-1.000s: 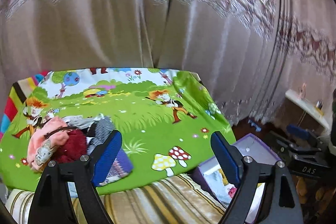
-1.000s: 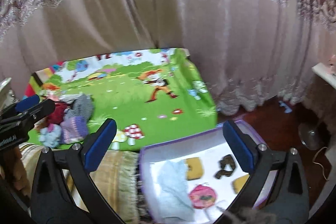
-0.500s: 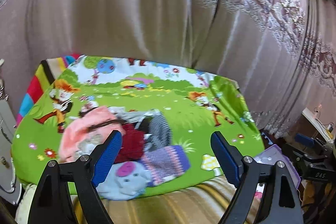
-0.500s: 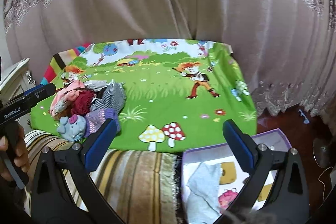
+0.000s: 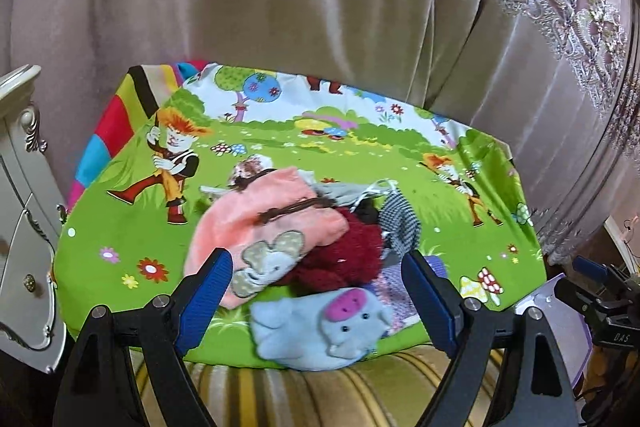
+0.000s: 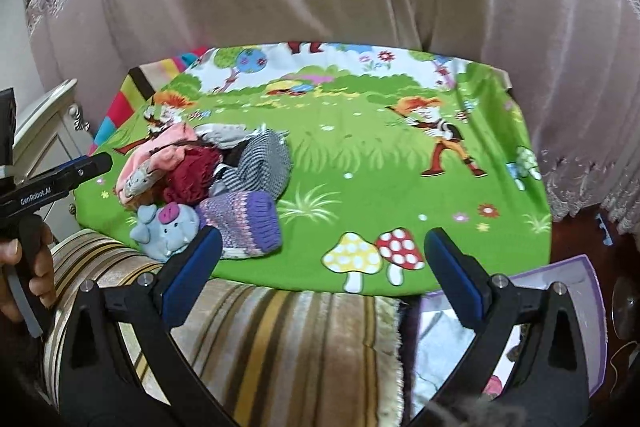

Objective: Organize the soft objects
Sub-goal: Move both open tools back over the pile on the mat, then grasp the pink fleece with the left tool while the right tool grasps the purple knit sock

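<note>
Both grippers empty over a heap of soft things

The left gripper [image 5: 316, 291] and right gripper [image 6: 322, 267] gape wide, holding nothing. The sock pile [image 5: 304, 239] sits at the cartoon cloth's [image 5: 120, 239] near edge; light and floppy, so pinch a thick fold of the blue pig sock [image 5: 320, 327]. Only the right view shows the purple box [image 6: 576, 291].

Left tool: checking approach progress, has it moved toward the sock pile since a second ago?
Yes. The left tool now frames the sock pile, no longer the purple box beside it.
</note>
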